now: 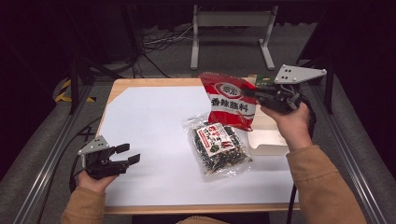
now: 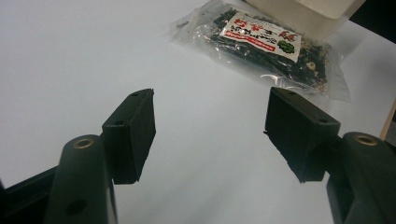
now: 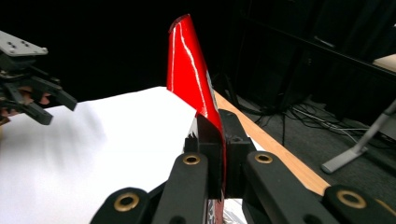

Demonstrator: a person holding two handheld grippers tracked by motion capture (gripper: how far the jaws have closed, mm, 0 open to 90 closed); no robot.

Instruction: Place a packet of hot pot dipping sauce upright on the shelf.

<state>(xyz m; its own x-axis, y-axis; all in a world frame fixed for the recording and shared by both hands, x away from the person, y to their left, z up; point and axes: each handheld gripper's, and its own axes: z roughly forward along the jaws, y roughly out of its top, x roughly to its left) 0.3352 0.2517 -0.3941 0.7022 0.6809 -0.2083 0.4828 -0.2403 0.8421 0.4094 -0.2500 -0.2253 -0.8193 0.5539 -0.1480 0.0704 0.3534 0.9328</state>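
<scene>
From the high view I saw my right gripper (image 1: 252, 93) clamped on the edge of a glossy red packet (image 1: 229, 100), holding it in the air above the far right part of the desk (image 1: 140, 84), over a white box (image 1: 268, 140). The packet was flat and crinkled, with a white band of printed characters. Just beside and below it a clear plastic bag (image 1: 219, 147) of dark, crumbly pieces lay flat on the smooth white sheet (image 1: 149, 130). My left gripper (image 1: 128, 156) sat near the front left corner, jaws apart with nothing between them.

In the left gripper view the two matte black, blocky pads (image 2: 133, 133) stood wide over the bare sheet (image 2: 70, 60), released. The bag (image 2: 266, 46) lay well ahead, its film wrinkled and shiny, a red and white label on top.

In the right gripper view the jaws pinched the packet (image 3: 189, 70) edge-on, a thin, shiny red blade rising upright. The left gripper (image 3: 44, 109) showed far off at left.
</scene>
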